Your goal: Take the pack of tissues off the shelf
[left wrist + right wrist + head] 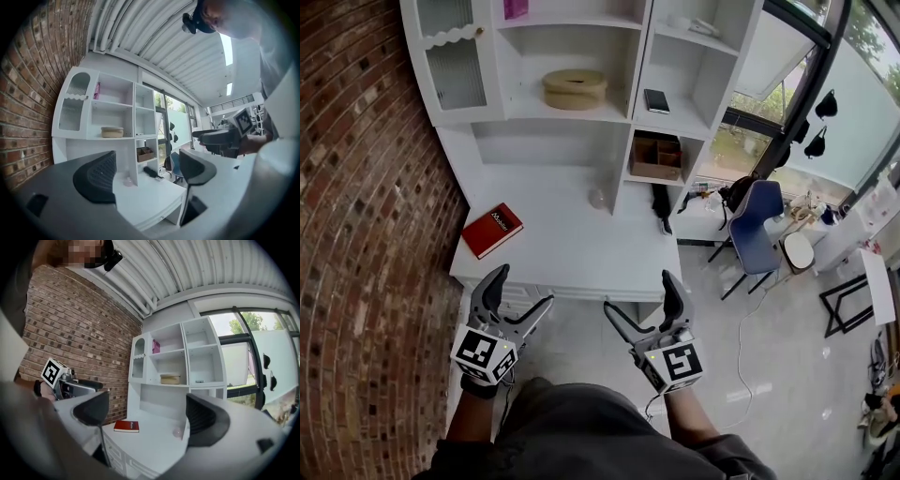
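Observation:
A pink pack [516, 8] stands on the top shelf of the white shelf unit [623, 103], at the upper edge of the head view. It also shows as a pink pack [97, 90] in the left gripper view and a pink pack [156, 346] in the right gripper view. Both grippers hang in front of the desk's near edge, far below that shelf. My left gripper [523, 289] is open and holds nothing. My right gripper [639, 295] is open too, its jaws wide with nothing between them.
On the white desk [581, 253] lie a red book [492, 230] and a small clear object [598, 198]. A tan round box [574, 89], a dark flat item [656, 100] and a brown box [656, 157] occupy lower shelves. A brick wall [366, 187] runs on the left, a blue chair [757, 225] stands right.

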Demonstrator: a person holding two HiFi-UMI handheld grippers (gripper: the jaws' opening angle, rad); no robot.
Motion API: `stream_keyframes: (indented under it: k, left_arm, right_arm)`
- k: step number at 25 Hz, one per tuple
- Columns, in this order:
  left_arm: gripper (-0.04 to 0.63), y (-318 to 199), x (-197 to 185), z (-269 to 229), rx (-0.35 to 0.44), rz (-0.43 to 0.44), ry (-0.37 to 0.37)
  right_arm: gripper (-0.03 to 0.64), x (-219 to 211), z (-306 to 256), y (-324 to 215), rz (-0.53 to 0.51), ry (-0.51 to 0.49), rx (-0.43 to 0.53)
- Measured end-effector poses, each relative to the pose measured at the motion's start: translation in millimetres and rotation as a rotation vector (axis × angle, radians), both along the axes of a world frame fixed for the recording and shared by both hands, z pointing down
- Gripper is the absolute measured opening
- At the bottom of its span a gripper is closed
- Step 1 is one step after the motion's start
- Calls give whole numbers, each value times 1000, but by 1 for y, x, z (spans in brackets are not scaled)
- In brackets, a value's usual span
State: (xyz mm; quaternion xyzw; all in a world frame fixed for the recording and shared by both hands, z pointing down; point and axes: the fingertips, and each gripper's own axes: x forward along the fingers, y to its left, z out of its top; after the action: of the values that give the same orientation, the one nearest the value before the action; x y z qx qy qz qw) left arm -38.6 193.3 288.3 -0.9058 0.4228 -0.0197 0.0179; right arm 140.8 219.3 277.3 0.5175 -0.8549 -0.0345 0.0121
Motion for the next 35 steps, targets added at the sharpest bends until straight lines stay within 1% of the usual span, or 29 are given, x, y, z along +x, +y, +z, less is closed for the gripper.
stream_keyframes:
  k: [6, 12, 17, 26, 29, 35]
  left_arm:
    - [413, -12, -8, 4, -9, -37, -7]
    - [413, -56, -15, 11, -12, -17, 6]
    - [413, -116, -25, 18, -18, 25, 14]
    - [413, -237, -34, 6, -21, 120, 37]
    - [413, -276, -41, -1, -23, 149, 34]
    - [413, -345, -52, -19, 2, 207, 17]
  right_arm:
    - [499, -3, 8, -17, -29, -13, -13]
    - [499, -12, 19, -60, -14, -1, -34]
    - [499, -24, 23, -108, 25, 16, -46]
    - [499, -40, 10, -208, 106, 41, -54]
    - [499, -48, 2, -241, 135, 35, -55]
    - [499, -62, -6, -302, 198, 23, -55]
